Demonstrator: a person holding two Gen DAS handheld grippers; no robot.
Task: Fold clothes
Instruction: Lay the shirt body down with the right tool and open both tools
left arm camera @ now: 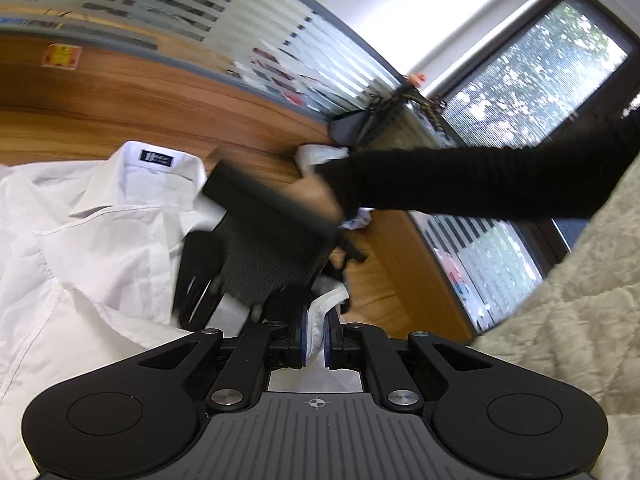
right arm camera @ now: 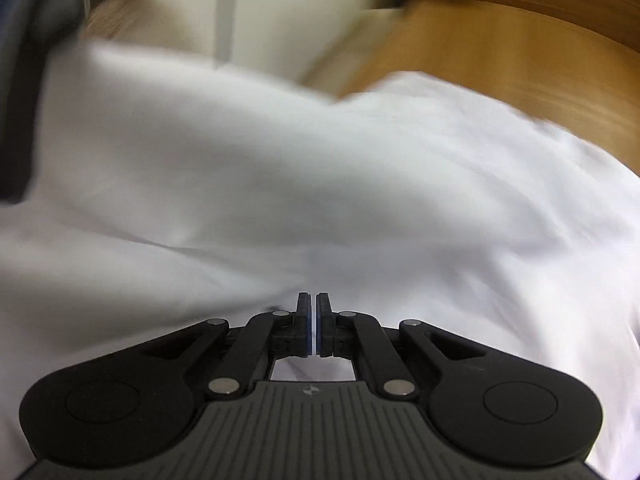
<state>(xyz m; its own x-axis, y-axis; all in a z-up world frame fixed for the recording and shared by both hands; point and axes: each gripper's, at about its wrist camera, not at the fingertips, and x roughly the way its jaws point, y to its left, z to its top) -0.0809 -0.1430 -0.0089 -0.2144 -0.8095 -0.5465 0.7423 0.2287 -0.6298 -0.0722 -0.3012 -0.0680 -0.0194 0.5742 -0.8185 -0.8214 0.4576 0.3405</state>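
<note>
White shirt point(left arm camera: 80, 216) spread on the wooden bench point(left arm camera: 120, 96), collar at the far side with a dark label inside it. Left gripper point(left arm camera: 315, 338) low at the near edge, jaws clenched on a white fold of the shirt's fabric between the blue pads. Just beyond, right gripper point(left arm camera: 256, 248) blurred, held by a hand point(left arm camera: 316, 196) in a black sleeve point(left arm camera: 460, 180) reaching in from the right. More crumpled white cloth point(left arm camera: 320, 156) past the hand, near the bench's far edge. In the right wrist view, right gripper point(right arm camera: 313, 330) with jaws drawn nearly together, only a thin slit between them; cannot tell whether any cloth is caught there. Shirt point(right arm camera: 320, 200) blurred, filling most of that view, bench point(right arm camera: 500, 52) showing at far right.
</note>
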